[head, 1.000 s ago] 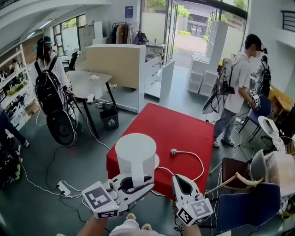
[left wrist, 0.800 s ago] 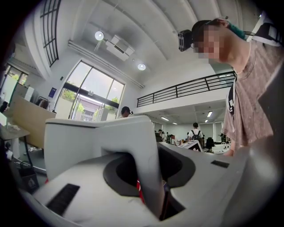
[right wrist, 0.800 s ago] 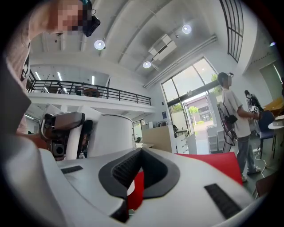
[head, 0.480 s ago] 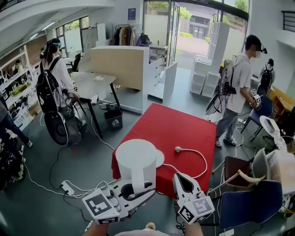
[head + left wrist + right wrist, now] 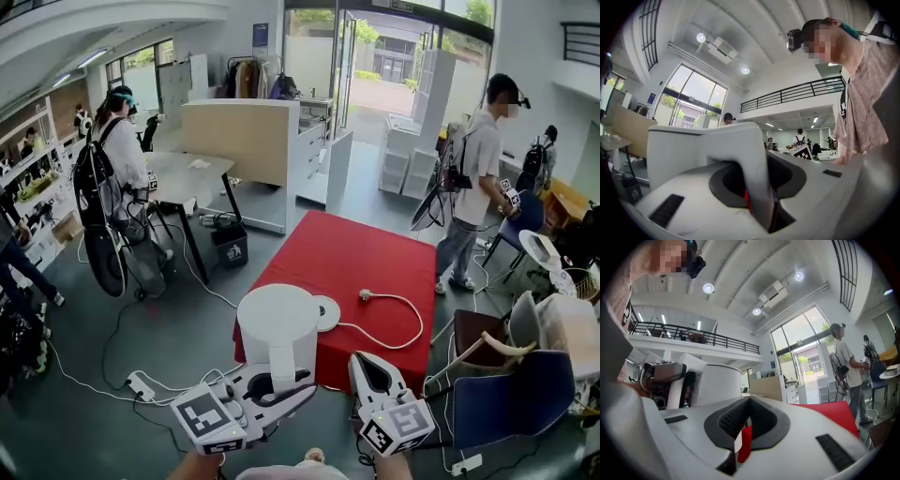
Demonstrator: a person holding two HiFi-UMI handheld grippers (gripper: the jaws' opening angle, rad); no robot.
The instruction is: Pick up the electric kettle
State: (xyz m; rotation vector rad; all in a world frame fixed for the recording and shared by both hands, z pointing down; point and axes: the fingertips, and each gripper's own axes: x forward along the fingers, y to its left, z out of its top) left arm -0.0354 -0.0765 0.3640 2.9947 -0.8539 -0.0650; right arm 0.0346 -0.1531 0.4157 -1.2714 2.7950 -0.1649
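Kettle [image 5: 277,319] has come off base [image 5: 324,312], left tongs [image 5: 284,382] clamped on handle [image 5: 279,354]. Right tongs [image 5: 362,360] alongside closed, empty. Pickup looks done.

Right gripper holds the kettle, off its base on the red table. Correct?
No. The left gripper holds the kettle, by its handle, as the left gripper view shows; the right gripper is empty. It is off its base on the red table.
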